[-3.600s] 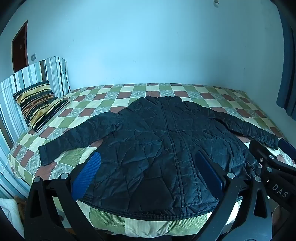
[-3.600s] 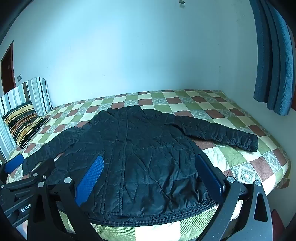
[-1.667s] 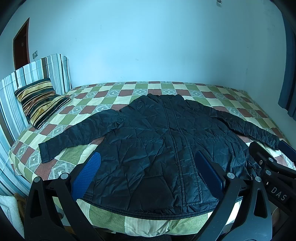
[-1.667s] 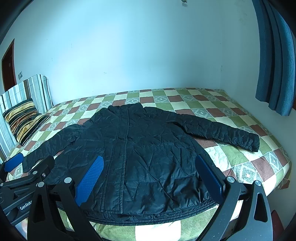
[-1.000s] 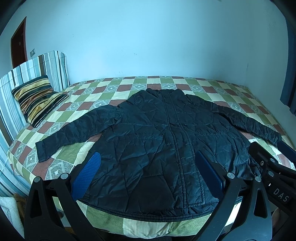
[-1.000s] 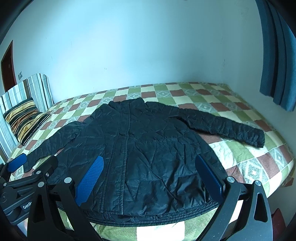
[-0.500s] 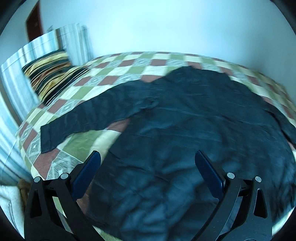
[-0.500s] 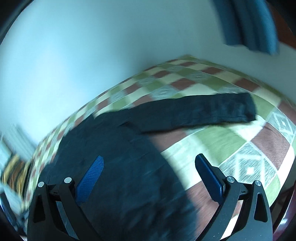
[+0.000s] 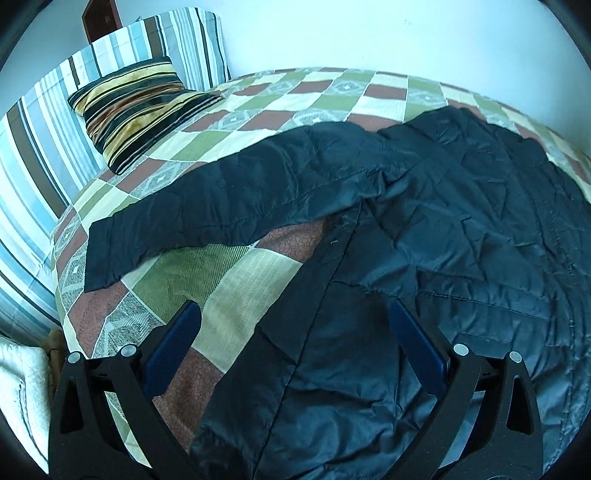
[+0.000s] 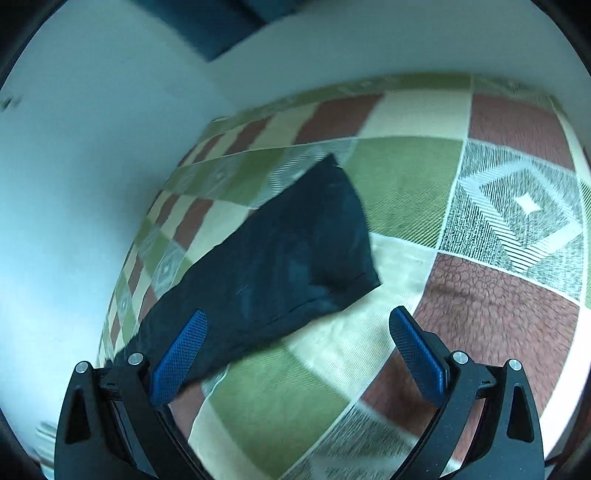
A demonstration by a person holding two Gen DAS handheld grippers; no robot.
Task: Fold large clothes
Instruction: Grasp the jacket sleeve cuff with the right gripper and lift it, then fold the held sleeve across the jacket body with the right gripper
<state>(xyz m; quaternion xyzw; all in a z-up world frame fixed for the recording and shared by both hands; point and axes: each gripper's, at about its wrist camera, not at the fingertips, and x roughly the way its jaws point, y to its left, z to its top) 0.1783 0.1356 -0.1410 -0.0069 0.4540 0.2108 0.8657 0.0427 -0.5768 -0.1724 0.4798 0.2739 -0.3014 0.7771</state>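
Note:
A black quilted jacket (image 9: pixel 461 240) lies flat on the checked bedspread (image 9: pixel 236 284), its left sleeve (image 9: pixel 221 210) stretched out toward the pillow side. My left gripper (image 9: pixel 295 332) hovers open over the jacket's left side seam near the hem, nothing between its blue pads. In the right wrist view only the jacket's right sleeve (image 10: pixel 280 258) shows, its cuff end (image 10: pixel 347 236) lying flat on the bedspread (image 10: pixel 498 314). My right gripper (image 10: pixel 295 339) is open just short of that cuff, tilted, and holds nothing.
A striped pillow (image 9: pixel 136 107) leans on the striped headboard (image 9: pixel 40 122) at the left. A white folded cloth (image 9: pixel 22 398) lies beyond the bed's left corner. A pale wall (image 10: pixel 74 166) and a blue curtain (image 10: pixel 207 26) border the bed's far side.
Both grippers moved apart and down toward the bed: the left swung to the jacket's left side, the right swung to the right sleeve's cuff. The jacket has not moved.

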